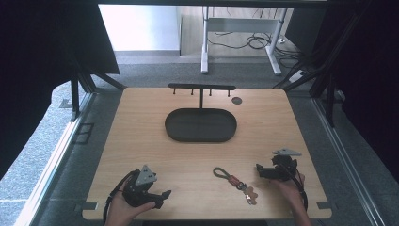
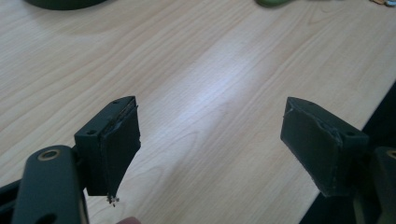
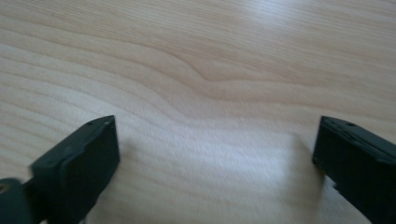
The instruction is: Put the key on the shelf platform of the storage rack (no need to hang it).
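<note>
Both tools are held low at the near edge of the table. The left gripper is seen at seven o'clock with its jaws spread wide and nothing between them. The right gripper is seen at four o'clock, jaws likewise parted over bare wood. The keychain, a dark loop with a reddish tab and metal pieces, is lying flat between the two, just off the right gripper toward nine o'clock from it. At twelve o'clock of the table's middle the dark oval tray is standing, with a hook rack rising behind it. The step in hand is judged to be the pick-up of the keychain. A clean grab is best made on the loop or the tab, with the jaws lowered astride it and closed squarely; the loose metal end should be avoided, as it may slip.
</note>
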A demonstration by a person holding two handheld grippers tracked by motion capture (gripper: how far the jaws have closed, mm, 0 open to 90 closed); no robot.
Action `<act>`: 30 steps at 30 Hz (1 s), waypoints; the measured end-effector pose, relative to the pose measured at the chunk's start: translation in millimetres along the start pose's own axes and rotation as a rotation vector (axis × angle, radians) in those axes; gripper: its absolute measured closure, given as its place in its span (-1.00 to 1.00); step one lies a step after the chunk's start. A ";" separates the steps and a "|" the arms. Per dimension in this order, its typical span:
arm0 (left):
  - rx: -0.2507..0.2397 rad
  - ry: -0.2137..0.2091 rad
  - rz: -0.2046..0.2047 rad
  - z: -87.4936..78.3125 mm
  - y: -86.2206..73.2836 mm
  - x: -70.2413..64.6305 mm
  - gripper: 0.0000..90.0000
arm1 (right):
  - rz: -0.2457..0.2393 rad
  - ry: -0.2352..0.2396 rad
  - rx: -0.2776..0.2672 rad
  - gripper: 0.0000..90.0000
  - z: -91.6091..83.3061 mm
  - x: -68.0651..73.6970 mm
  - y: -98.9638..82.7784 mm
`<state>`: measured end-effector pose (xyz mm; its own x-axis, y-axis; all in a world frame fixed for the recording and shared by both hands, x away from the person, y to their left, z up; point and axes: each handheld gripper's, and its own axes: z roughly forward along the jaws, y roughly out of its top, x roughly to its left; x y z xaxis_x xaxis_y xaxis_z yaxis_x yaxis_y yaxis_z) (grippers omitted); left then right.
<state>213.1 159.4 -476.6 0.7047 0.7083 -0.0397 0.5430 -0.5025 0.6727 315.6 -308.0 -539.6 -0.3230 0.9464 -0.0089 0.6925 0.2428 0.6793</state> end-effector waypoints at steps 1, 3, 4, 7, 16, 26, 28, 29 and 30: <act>-0.004 0.006 -0.007 -0.8 -0.9 1.4 -0.55 | 0.002 0.000 0.002 -0.83 -3.1 -1.0 -1.2; -0.011 0.012 -0.015 -1.1 -2.9 4.0 -0.55 | -0.007 0.012 0.001 -0.70 -8.0 -3.9 -3.1; -0.011 0.013 -0.020 -1.0 -4.0 4.7 -0.55 | -0.011 0.019 0.001 -0.71 -10.7 -6.2 -4.2; -0.011 0.022 -0.011 -0.1 -5.9 4.3 -0.54 | 0.004 0.038 -0.014 -0.68 -20.3 -15.9 -10.2; -0.020 0.019 0.015 -3.7 -4.4 -2.9 -0.53 | -0.011 0.065 -0.060 -0.59 -34.9 -17.0 -13.9; -0.008 0.020 0.020 2.2 -4.2 -3.6 -0.53 | -0.023 0.103 -0.064 -0.51 -35.9 -16.5 -12.6; -0.010 0.018 0.021 1.7 -4.2 -4.2 -0.52 | -0.021 0.113 -0.057 -0.49 -36.1 -15.2 -12.4; -0.011 0.017 0.022 1.5 -4.0 -4.7 -0.52 | -0.023 0.111 -0.056 -0.47 -36.1 -14.4 -12.2; -0.013 0.015 0.023 1.5 -3.6 -5.1 -0.52 | -0.034 0.112 -0.053 -0.45 -35.4 -13.2 -12.2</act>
<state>208.2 156.9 -479.9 0.7098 0.7042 -0.0133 0.5209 -0.5122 0.6828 288.6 -331.0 -521.8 -0.4174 0.9075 0.0474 0.6457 0.2595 0.7181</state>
